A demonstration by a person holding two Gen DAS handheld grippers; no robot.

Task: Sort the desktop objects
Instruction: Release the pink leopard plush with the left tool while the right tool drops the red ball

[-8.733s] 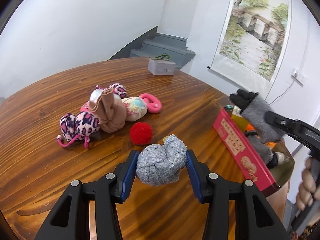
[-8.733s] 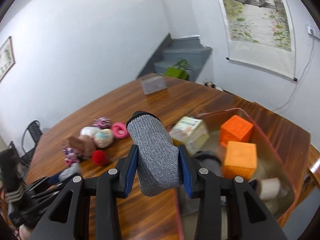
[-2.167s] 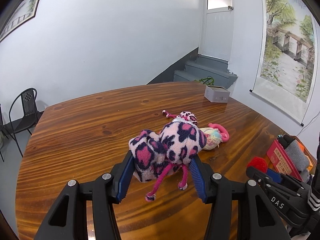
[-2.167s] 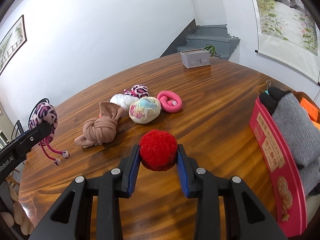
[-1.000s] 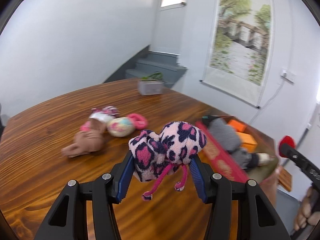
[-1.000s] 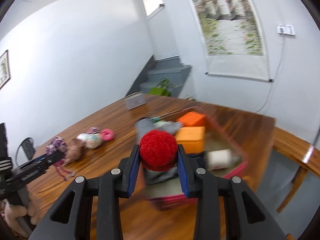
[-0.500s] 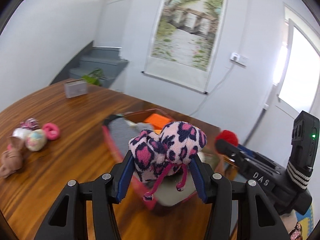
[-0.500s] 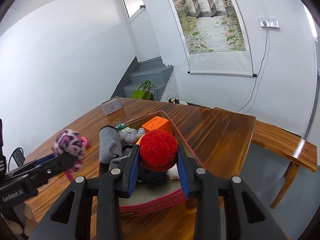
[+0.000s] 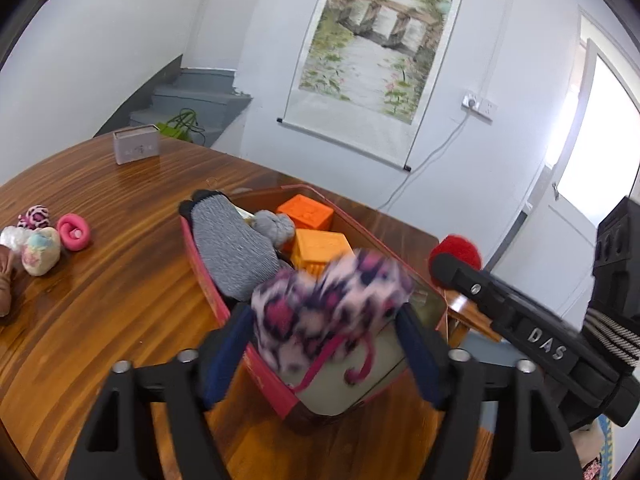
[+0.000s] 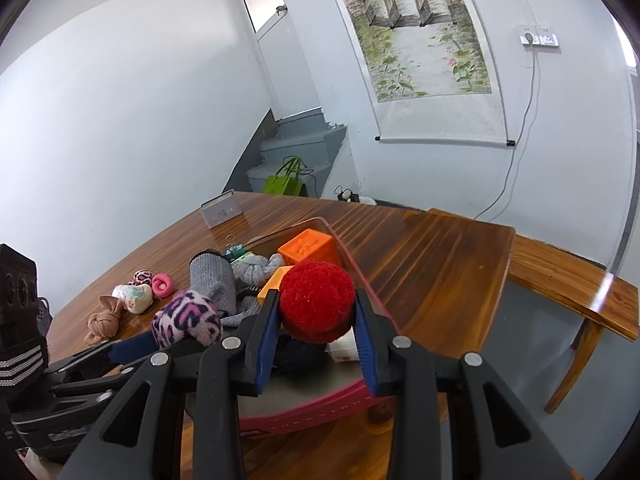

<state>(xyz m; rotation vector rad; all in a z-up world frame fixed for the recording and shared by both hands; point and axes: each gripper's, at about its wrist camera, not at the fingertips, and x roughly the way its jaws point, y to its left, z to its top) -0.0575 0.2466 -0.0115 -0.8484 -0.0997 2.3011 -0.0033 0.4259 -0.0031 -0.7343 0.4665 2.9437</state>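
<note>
Red box [image 9: 208, 280] holding grey sock [image 9: 232, 248], orange cubes [image 9: 306, 212], left hand-held gripper [image 9: 324, 344] opening around leopard plush [image 9: 324, 308], right hand-held gripper [image 10: 316, 340] pinching red pompom [image 10: 316, 300]

A landscape scroll [image 9: 372, 36] hangs on the white wall above a socket [image 9: 479, 105] and cable. Grey stairs [image 10: 298, 148] hold a green bag [image 10: 283, 185].

Bright, even daylight, mostly pouring in from a blown-out doorway [image 9: 600, 128] at 3 o'clock. Heavy fisheye bending with black corners. The leopard-print toy [image 9: 328, 308] is motion-smeared; glossy tabletop [image 10: 432, 264] shows soft glare streaks.
</note>
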